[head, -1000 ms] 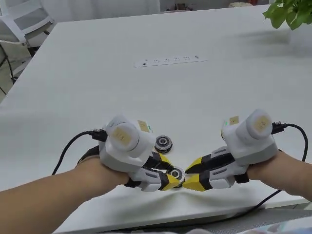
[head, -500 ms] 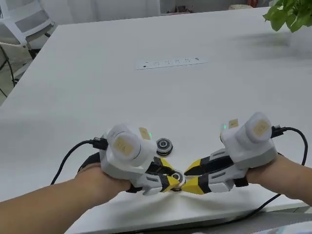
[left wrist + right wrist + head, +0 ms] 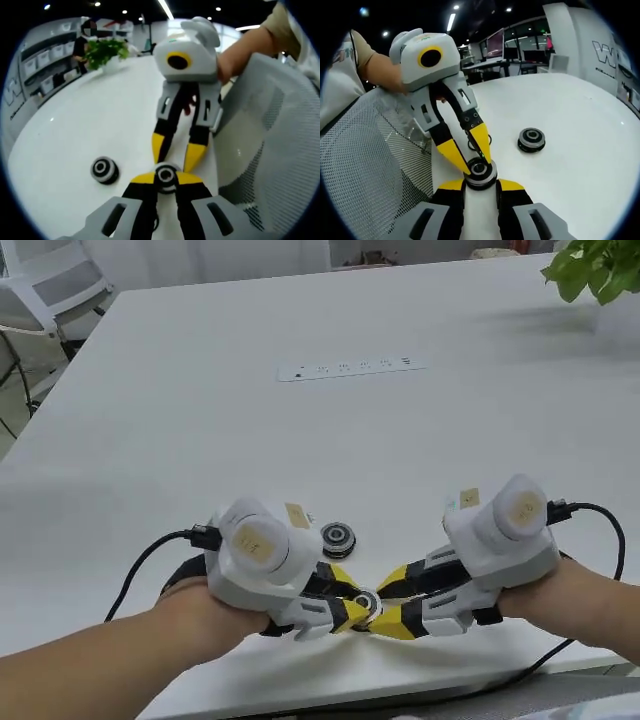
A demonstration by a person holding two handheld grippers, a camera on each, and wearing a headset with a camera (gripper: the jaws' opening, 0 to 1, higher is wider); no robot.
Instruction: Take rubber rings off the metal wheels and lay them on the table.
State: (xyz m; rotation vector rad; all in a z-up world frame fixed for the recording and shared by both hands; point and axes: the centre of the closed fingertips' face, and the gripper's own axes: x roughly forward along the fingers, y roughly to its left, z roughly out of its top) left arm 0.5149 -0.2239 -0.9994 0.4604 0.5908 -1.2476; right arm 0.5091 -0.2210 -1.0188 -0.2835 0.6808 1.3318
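At the near edge of the desk (image 3: 300, 440), both grippers met on one wheel (image 3: 362, 600). The left gripper (image 3: 166, 178) was closed on it from the left, and the right gripper (image 3: 481, 184) was drawn in narrow on the same wheel from the right, tips almost against tips. Whether the right one had caught the rubber itself was too small to tell.

The main danger was a slip. With two pairs of jaws crowding so little metal, a pull on the ring could twist the wheel out of the left grip and send it over the near edge (a mesh chair (image 3: 270, 150) stood just below). A ring freed suddenly could also fly off, and the yellow tips could foul each other.

Just beyond the left gripper a second wheel (image 3: 337, 535) lay flat on the desk, close enough to be knocked by a sideways swing. Farther off, well apart, lay a power strip (image 3: 345, 368). A potted plant (image 3: 595, 265) stood at the far right corner. Neither was in the way.
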